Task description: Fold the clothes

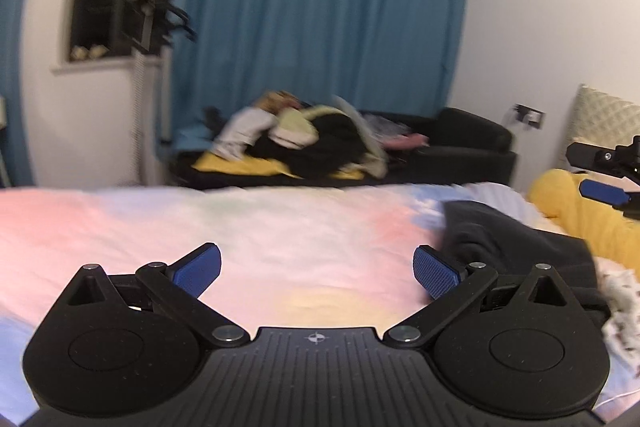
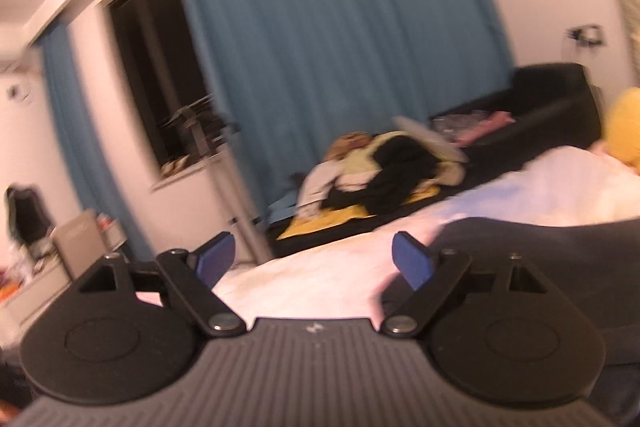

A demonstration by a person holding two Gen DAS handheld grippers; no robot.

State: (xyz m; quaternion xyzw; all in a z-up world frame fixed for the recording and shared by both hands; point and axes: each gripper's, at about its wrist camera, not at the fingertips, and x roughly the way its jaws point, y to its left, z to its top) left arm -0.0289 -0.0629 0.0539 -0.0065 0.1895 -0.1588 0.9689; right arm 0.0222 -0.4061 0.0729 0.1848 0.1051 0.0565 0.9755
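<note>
A dark garment (image 1: pixel 516 247) lies crumpled on the pastel bedspread (image 1: pixel 240 227) at the right in the left wrist view. It also shows at the right of the right wrist view (image 2: pixel 540 259). My left gripper (image 1: pixel 318 271) is open and empty above the bedspread, just left of the garment. My right gripper (image 2: pixel 314 259) is open and empty, with the garment beside its right finger. One blue pad of the right gripper (image 1: pixel 604 193) shows at the right edge of the left wrist view.
A black sofa (image 1: pixel 460 151) beyond the bed holds a heap of clothes (image 1: pixel 304 139). Blue curtains (image 1: pixel 320 7) hang behind it. A yellow cushion (image 1: pixel 576 215) lies at the bed's right. A window (image 2: pixel 152 87) and cluttered boxes (image 2: pixel 76 243) are at the left.
</note>
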